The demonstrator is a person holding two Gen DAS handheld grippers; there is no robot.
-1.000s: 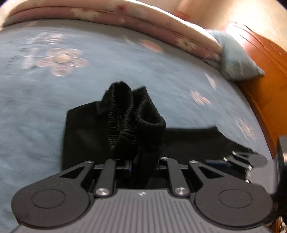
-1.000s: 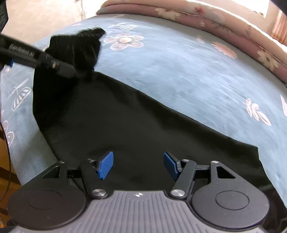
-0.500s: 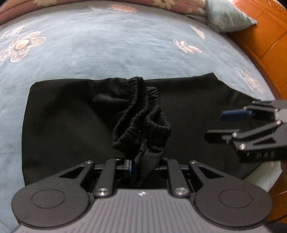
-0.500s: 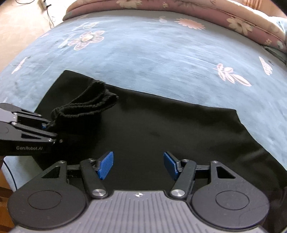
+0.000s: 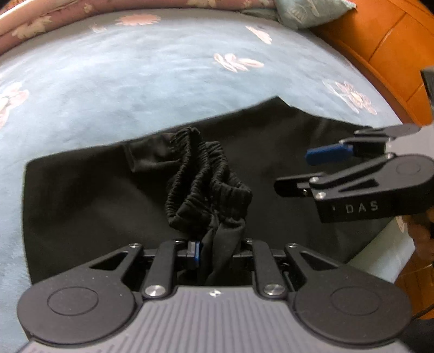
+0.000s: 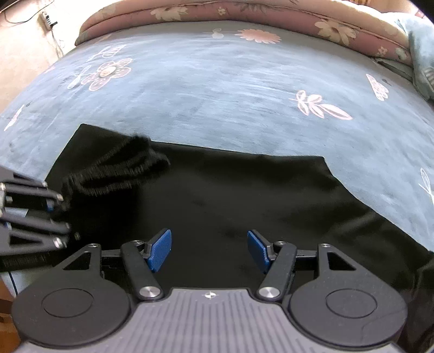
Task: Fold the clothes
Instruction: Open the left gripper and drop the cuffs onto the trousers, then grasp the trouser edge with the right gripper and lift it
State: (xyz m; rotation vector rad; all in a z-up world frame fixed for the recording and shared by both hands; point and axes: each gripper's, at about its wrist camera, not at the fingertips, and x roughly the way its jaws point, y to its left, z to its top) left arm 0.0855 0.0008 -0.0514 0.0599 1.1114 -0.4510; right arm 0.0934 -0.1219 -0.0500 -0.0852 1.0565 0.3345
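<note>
A black garment (image 5: 89,201) (image 6: 244,195) lies spread on a blue flowered bedspread (image 5: 141,78) (image 6: 222,89). Its gathered elastic waistband (image 5: 206,179) (image 6: 116,171) is bunched and folded over onto the flat cloth. My left gripper (image 5: 217,248) is shut on the cloth just below that waistband; in the right wrist view it comes in from the left edge (image 6: 58,214). My right gripper (image 6: 208,248) hovers over the middle of the garment, blue pads apart, nothing between them. From the left wrist view it shows at the right (image 5: 295,173).
An orange wooden bed frame (image 5: 379,46) runs along the right. A pink flowered quilt (image 6: 244,13) and a pale blue pillow (image 5: 306,10) lie at the far end of the bed. Bare floor with a power strip (image 6: 47,19) is at the far left.
My left gripper has carried the bunched waistband across and down over the flat garment. The right gripper has shifted along the cloth, still open.
</note>
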